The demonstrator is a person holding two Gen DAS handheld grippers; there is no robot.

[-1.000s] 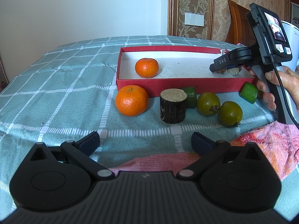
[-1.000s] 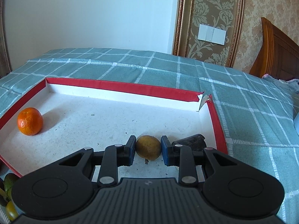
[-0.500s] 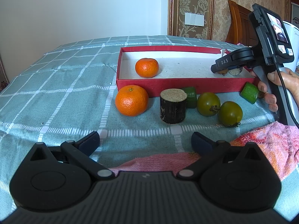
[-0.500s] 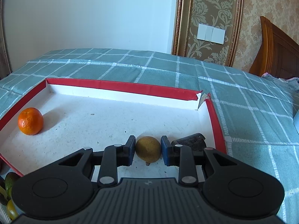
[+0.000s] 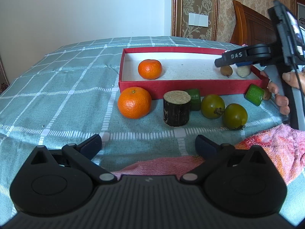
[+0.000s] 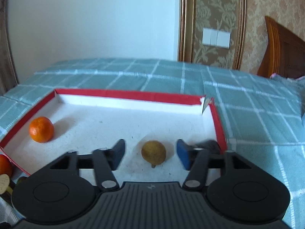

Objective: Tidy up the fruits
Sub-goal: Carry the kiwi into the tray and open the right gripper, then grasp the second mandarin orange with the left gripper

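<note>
A red box (image 5: 171, 86) with a white floor holds a small orange (image 5: 150, 69), a small brown fruit (image 5: 226, 70) and a dark cut piece (image 5: 243, 71) at its right end. My right gripper (image 6: 150, 153) is open above the brown fruit (image 6: 153, 152), which lies on the box floor (image 6: 114, 126); the gripper also shows in the left wrist view (image 5: 236, 61). My left gripper (image 5: 148, 145) is open and empty, low over the cloth. In front of the box lie a large orange (image 5: 134, 102), a dark cut cylinder (image 5: 176, 108), two green fruits (image 5: 213, 106) (image 5: 235, 116) and two green cut pieces (image 5: 194, 99) (image 5: 254, 94).
A pink towel (image 5: 272, 148) lies at the near right on the checked green cloth (image 5: 57, 95). A wooden headboard (image 5: 251, 26) and papered wall stand behind. The small orange (image 6: 41, 129) sits at the box's left end.
My right gripper has opened and let go of the brown fruit, which now lies on the box floor. The gripper has risen and drawn back a little. The left gripper has not moved.
</note>
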